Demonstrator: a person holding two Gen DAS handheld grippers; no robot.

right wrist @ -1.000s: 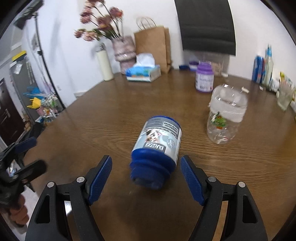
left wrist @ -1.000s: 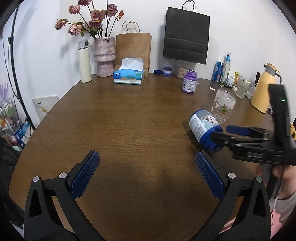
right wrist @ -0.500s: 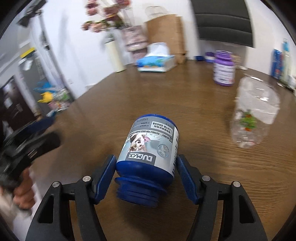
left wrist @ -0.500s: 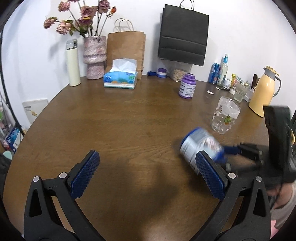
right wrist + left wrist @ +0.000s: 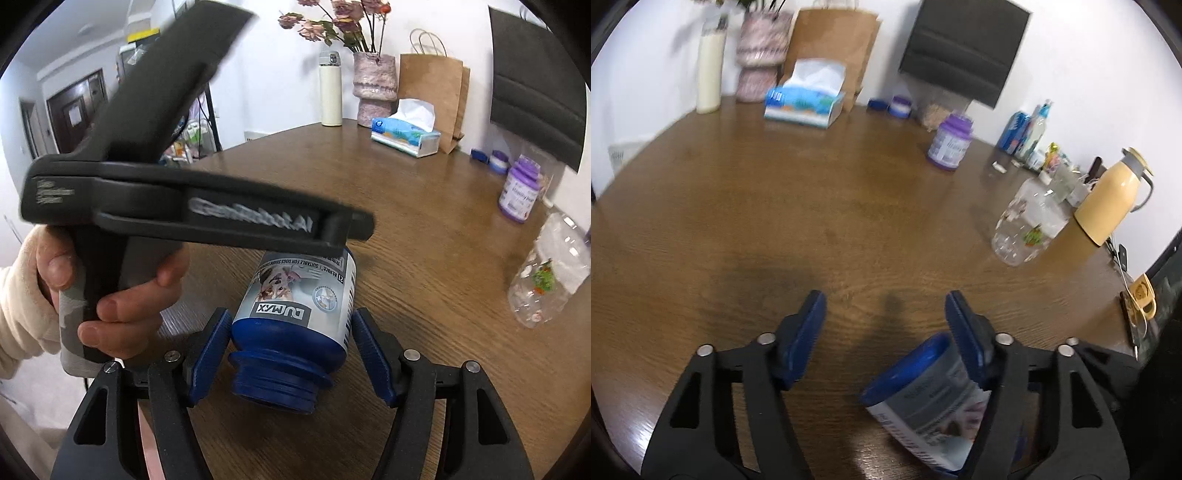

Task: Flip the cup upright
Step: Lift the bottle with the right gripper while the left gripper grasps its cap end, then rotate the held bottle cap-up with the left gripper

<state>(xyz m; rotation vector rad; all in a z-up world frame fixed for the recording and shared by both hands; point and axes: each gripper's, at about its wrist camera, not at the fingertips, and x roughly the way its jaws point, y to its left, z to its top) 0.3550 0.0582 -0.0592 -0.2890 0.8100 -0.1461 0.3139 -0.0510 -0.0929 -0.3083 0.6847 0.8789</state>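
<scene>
Gripping the blue cup (image 5: 295, 317) across its labelled body, my right claw (image 5: 291, 354) has a pad pressed to each side, with the threaded open mouth pointing back toward my wrist. It hangs tilted just above the wooden table (image 5: 424, 229), base aimed away from me. My left claw (image 5: 886, 332) is spread wide and holds nothing; it reaches in over the cup's far end, its right pad (image 5: 967, 343) lying against the cup's side (image 5: 923, 391), its left pad clear of it.

I judge the cup to be light, rigid plastic, probably empty, so weight is no worry. The glossy label looks slick, and a round wall between flat pads can roll or squirt out as I turn it. Taking hold at mid-body, below the neck ridge, seems safest. I would rotate slowly until the mouth faces up, then set the base flat.
</scene>
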